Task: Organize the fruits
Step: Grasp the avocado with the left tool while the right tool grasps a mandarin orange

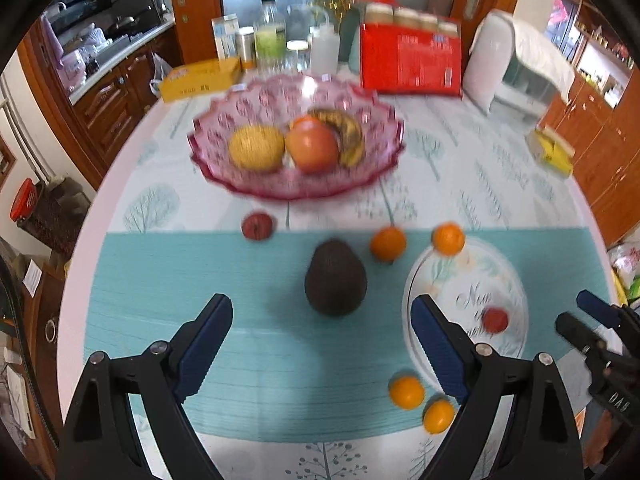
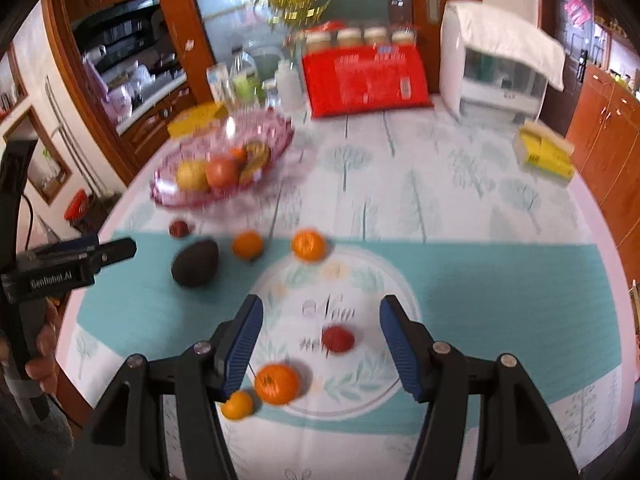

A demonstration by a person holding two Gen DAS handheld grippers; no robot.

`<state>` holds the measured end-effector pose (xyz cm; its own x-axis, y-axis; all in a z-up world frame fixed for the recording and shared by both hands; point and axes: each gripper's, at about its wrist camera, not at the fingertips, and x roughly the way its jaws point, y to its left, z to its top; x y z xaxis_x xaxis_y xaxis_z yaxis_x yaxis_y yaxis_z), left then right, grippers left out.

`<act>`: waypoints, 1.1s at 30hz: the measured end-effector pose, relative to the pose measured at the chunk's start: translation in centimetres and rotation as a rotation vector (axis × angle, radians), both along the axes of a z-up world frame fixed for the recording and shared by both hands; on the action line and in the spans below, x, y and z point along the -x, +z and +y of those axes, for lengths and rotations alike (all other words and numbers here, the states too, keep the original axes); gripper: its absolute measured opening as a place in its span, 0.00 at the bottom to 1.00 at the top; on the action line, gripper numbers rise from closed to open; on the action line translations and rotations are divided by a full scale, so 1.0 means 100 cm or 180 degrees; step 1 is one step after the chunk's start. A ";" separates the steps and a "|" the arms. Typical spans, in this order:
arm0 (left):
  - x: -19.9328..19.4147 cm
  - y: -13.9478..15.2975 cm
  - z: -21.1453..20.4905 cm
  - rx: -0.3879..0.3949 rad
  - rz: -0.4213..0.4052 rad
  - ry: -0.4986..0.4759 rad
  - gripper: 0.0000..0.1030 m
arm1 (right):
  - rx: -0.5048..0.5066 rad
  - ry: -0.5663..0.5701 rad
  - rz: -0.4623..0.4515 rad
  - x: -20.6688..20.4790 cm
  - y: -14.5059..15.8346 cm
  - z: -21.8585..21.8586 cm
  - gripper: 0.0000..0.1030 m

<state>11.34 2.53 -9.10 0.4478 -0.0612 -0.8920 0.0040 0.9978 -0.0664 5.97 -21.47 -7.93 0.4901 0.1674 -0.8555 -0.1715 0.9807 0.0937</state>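
Observation:
A pink glass bowl (image 1: 240,184) (image 2: 168,196) at the back of the table holds a yellow fruit, a red apple, a banana and an orange. A dark avocado (image 1: 335,278) (image 2: 195,263) lies on the teal mat just ahead of my open, empty left gripper (image 1: 322,316). Several small oranges (image 1: 387,243) (image 2: 277,383) and a small dark red fruit (image 1: 258,226) lie loose around it. A white plate (image 1: 508,280) (image 2: 376,276) holds a small red fruit (image 1: 495,319) (image 2: 338,338). My right gripper (image 2: 321,320) is open and empty above that plate.
A red box (image 1: 410,60), bottles and jars (image 1: 270,42), a yellow box (image 1: 198,78), a white appliance (image 1: 516,64) and a yellow packet (image 1: 554,152) stand along the table's far side. Wooden cabinets surround the round table.

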 end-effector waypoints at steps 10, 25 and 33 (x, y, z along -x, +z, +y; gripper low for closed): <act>0.002 -0.040 -0.011 -0.0090 0.0227 -0.0081 0.87 | -0.0072 0.0169 0.0452 0.018 -0.060 0.017 0.60; -0.013 -0.057 -0.005 -0.0027 0.0358 -0.0054 0.87 | -0.0072 0.0404 0.0709 0.015 -0.093 0.044 0.59; -0.031 -0.068 0.000 0.0022 0.0428 -0.0019 0.87 | -0.0068 0.0371 0.0646 0.007 -0.094 0.046 0.44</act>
